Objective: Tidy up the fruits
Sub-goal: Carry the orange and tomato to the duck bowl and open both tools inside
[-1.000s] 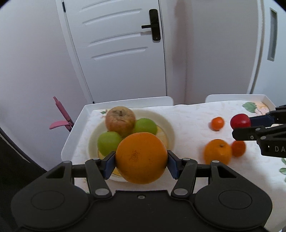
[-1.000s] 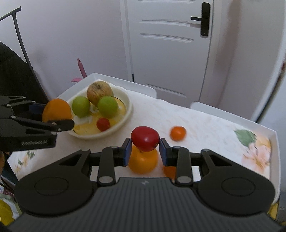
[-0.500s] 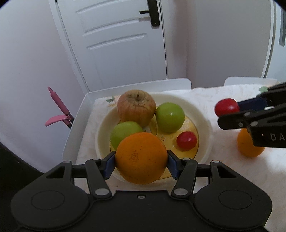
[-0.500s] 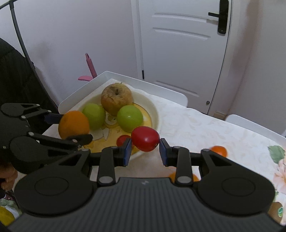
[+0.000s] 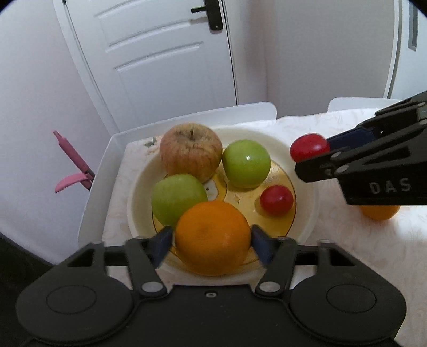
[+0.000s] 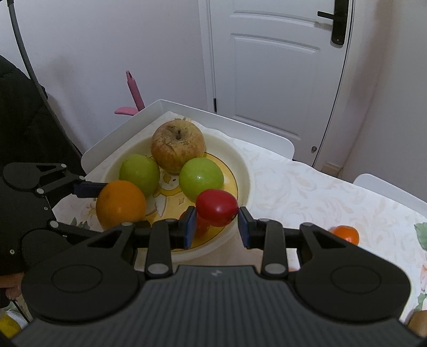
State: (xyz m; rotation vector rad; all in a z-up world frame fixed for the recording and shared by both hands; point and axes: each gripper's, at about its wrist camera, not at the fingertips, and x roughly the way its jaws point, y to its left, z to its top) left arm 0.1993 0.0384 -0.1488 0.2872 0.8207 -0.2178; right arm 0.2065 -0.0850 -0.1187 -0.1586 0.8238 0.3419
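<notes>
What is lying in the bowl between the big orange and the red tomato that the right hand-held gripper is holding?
In the left wrist view, a second, smaller red tomato lies on the bowl floor between the orange and the held tomato.

A white door (image 5: 165, 56) with black handle (image 5: 210, 13); pink object (image 5: 74, 165) beside it.

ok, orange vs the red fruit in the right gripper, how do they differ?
The orange is much bigger than the red fruit. The left gripper jaws have just been opening, pads clear of the orange between them; the right gripper is clamped on the red fruit. Both round, both at the bowl.
</notes>
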